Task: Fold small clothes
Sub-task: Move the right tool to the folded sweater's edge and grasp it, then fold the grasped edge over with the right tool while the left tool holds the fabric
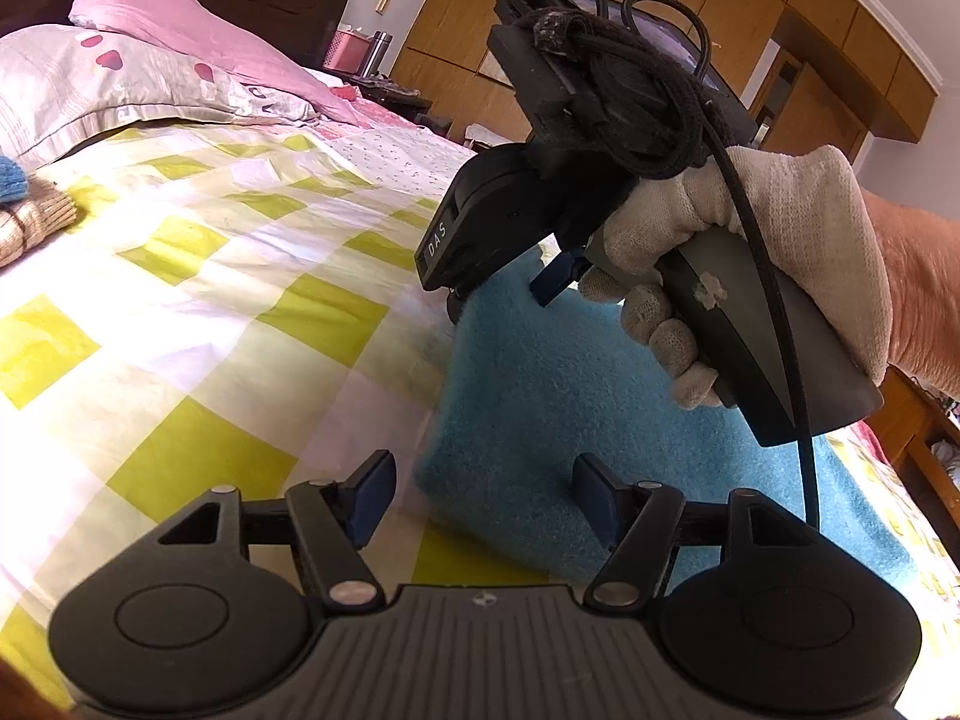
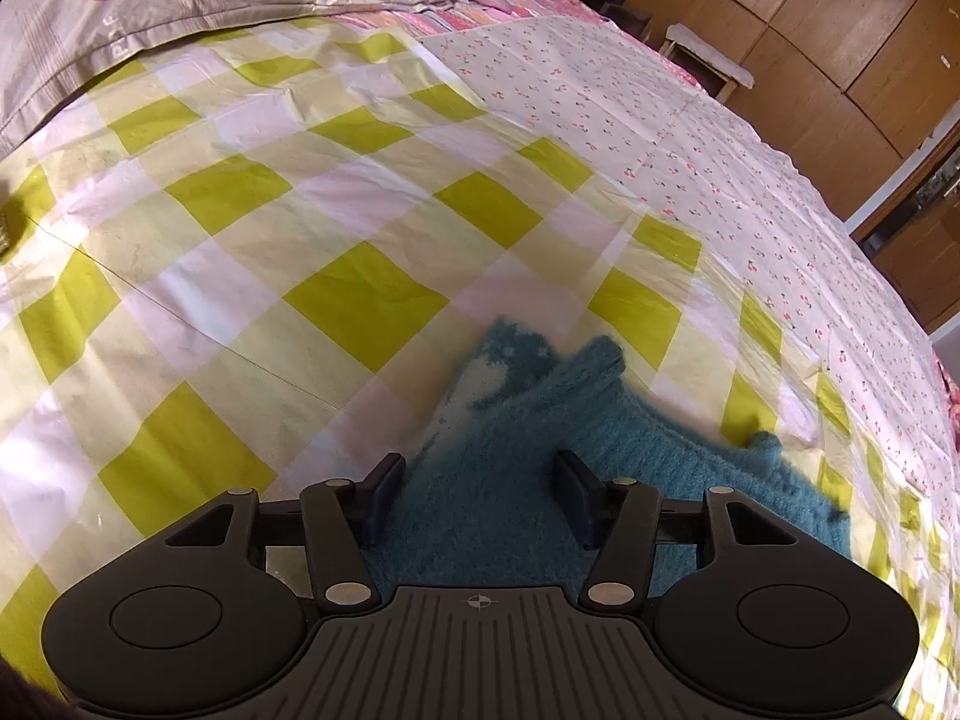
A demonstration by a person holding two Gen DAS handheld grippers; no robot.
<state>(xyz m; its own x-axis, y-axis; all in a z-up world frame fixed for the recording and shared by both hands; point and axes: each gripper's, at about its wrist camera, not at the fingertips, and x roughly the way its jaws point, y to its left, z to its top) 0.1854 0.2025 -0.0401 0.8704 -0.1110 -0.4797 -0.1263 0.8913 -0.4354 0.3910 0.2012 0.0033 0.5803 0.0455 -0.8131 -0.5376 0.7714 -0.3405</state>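
Teal fuzzy garment (image 2: pixel 510 480) lies on checkered bed (image 2: pixel 240 240), at 6 o'clock. Left gripper (image 1: pixel 483 498) jaws parted, holding nothing; right gripper (image 2: pixel 477 495) jaws parted over garment, not clamped.

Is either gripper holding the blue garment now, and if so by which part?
Neither holds it. The left gripper stands open over a near corner of the blue garment; the right gripper's fingers straddle its fuzzy fabric without pressing.

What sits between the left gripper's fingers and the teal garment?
Nothing. In the left wrist view the left gripper stands open right at the teal garment's near edge, over checked bedsheet.
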